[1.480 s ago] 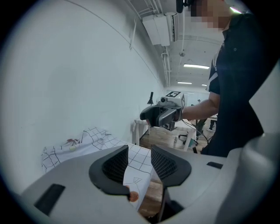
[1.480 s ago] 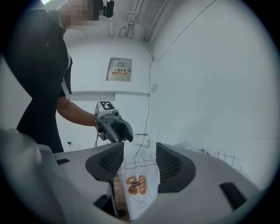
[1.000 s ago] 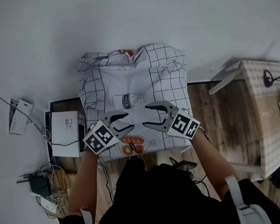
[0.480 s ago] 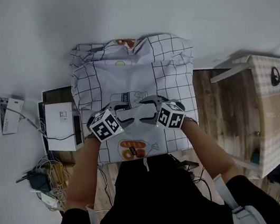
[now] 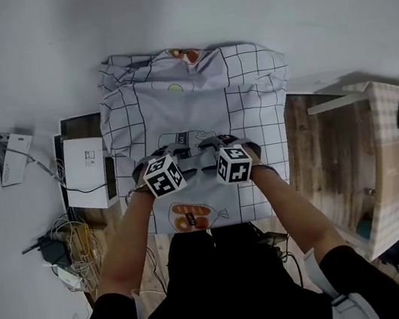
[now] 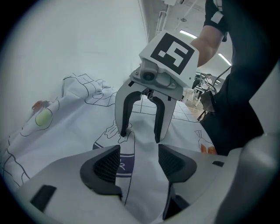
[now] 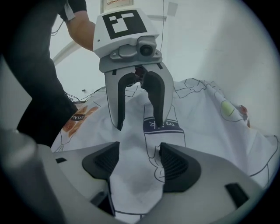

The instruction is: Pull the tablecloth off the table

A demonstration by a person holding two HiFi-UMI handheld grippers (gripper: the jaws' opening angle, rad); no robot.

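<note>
Left gripper: jaws spread wide, having just been opening. A raised ridge of the tablecloth stands between the pads, which do not press on it, so nothing is held.
Right gripper: jaws also spread wide after opening. A soft hump of the cloth sits between the pads, unpinched.
Grippers together: they point down at the cloth and face each other, each one's tips just ahead of the other's.
Tablecloth: directly under both grippers, draped over the table, which is hidden beneath it. The printed milk bottle lies just beyond the right gripper's tips, and the near hem hangs behind both grippers, towards the person.
Step in hand: probably seating the jaws on the cloth for a pinch. The pull has not begun.
Doing it well: push the tips down so each fold rises deep between the pads, then close both grippers fully before pulling. Take both bites at a matching depth so the cloth comes off square.
Pull: likely best drawn back towards the person, low and even on both sides.
Spacing: the tips are near enough to knock, so keep a gap between them while closing.
Risk: a thin single layer may slip out of the pads. The far overhang may drag on the table's corners.
</note>
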